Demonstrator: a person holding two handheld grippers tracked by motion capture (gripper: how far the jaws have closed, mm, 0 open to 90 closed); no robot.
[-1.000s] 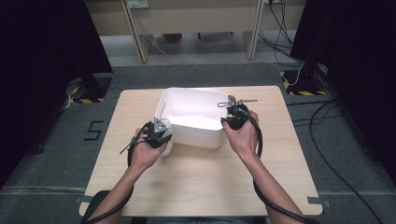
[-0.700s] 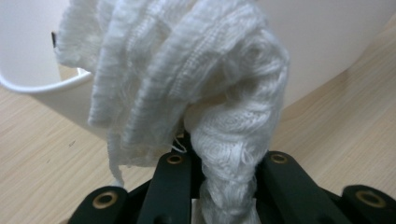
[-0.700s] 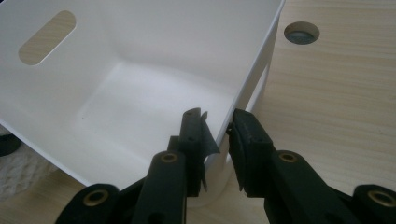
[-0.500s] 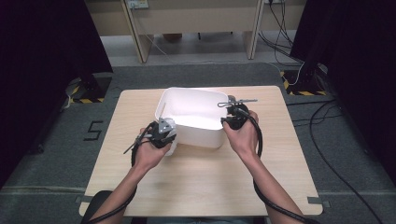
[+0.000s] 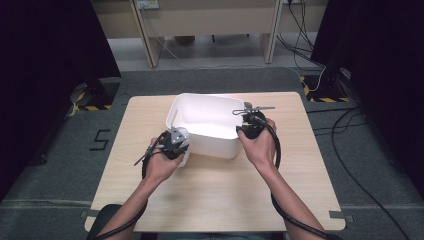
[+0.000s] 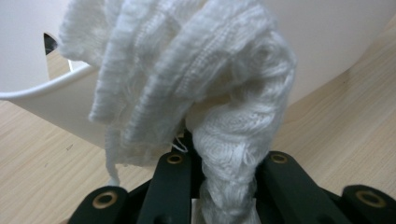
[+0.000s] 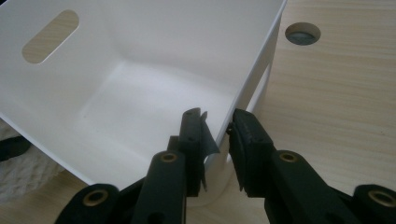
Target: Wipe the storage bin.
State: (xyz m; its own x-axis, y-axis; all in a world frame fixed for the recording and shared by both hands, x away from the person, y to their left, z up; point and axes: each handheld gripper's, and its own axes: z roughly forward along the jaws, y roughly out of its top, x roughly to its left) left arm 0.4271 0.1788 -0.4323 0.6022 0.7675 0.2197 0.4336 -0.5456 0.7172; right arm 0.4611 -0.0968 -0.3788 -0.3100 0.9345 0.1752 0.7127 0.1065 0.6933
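Since the earlier frames little had changed: the left gripper stayed clenched on the white knitted cloth, held just outside the white bin's near-left corner, and the right gripper kept gripping the bin's corner wall on the table.

Each black tool has brass-ringed screw holes, a trailing black cable, and bare forearms behind.
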